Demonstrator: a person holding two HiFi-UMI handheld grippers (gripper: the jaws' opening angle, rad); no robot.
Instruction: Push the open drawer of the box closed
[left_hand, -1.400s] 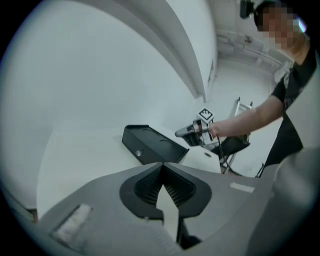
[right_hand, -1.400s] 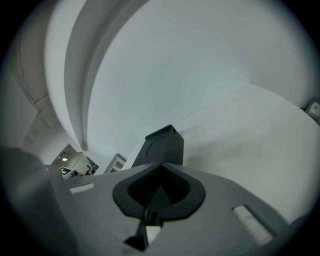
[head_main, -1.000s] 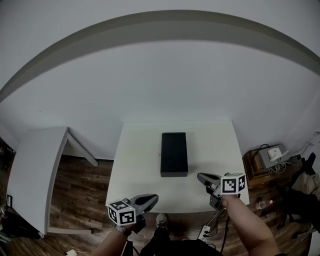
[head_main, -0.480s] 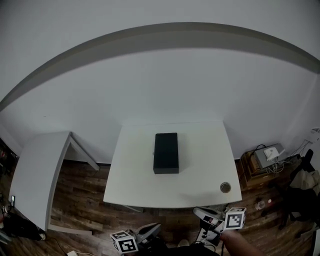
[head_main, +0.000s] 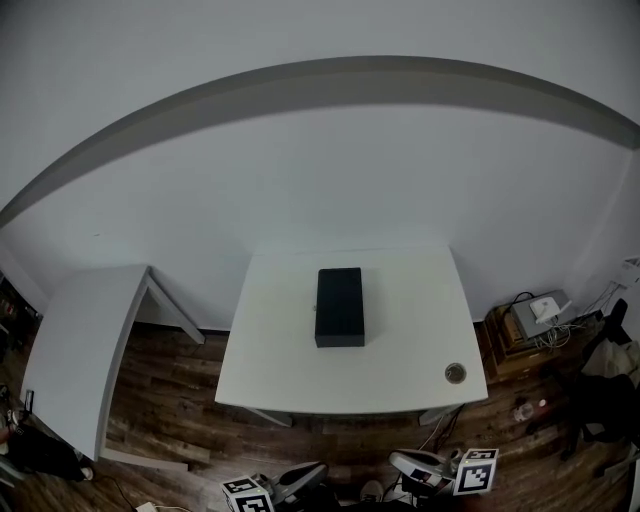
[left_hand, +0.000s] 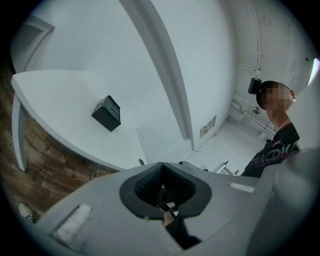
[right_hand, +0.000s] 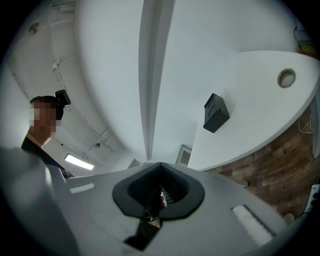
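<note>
Down from the head view, picks out the black box (head_main: 340, 307) lying in the middle of the white desk (head_main: 300, 392), well apart from both claws, its drawer not to be told from its body at this range. Finds the left claw (head_main: 317, 468) and the right claw (head_main: 397, 460) low at the bottom edge, off the desk and over the wooden floor (head_main: 170, 400), each with its marker cube behind. Catches only here a second white desk (head_main: 80, 340) off to the left and a tangle of cables and gear (head_main: 540, 312) to the right. Switches to the left gripper view: shows the left claw (left_hand: 161, 165) pressed together with nothing in it, the box (left_hand: 106, 113) small on the desk beyond, and a person (left_hand: 272, 150) in a dark top, out of the head view's sight. Reads white lettering on that top, starting TRAC, the rest cut off. Over in the right gripper view, shows the right claw (right_hand: 160, 164) pressed together too and empty, the box (right_hand: 216, 113) once more, and a round hole (right_hand: 286, 78) near the desk's edge, matched in the head view by the same hole (head_main: 455, 373) at the near right corner.
</note>
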